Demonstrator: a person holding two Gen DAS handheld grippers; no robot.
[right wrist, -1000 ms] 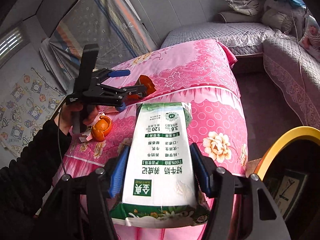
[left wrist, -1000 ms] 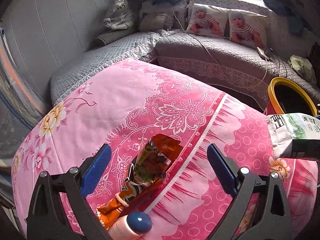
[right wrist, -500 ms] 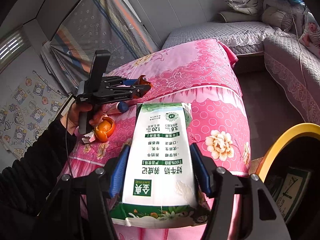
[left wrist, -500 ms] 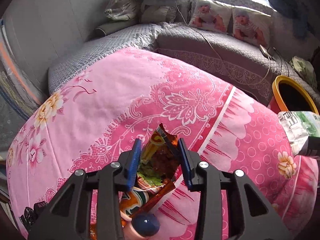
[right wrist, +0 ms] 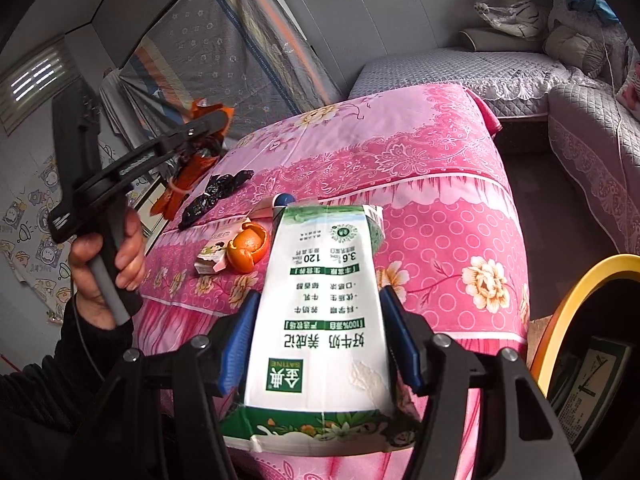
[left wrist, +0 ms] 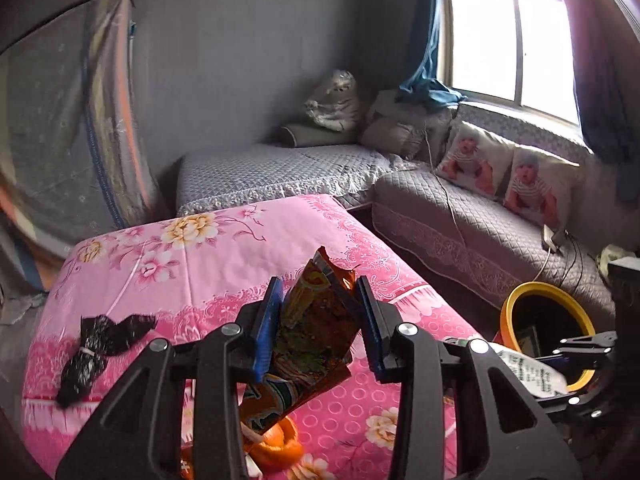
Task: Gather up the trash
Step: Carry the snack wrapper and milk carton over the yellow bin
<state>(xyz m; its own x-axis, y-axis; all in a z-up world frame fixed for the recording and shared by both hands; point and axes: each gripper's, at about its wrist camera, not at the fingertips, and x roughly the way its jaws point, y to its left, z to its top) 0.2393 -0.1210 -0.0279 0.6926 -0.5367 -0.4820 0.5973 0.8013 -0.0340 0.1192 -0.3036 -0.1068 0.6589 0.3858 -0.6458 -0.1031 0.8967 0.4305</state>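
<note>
Left wrist view: the left gripper pinches an orange snack wrapper lifted above the pink-covered table; carry it steadily right to the yellow-rimmed bin. Right wrist view: the right gripper clamps a milk carton left of that bin; release only over its opening.

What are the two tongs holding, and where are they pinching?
Left tongs pinch an orange snack wrapper near its torn top. Right tongs pinch a milk carton by its sides.
</note>
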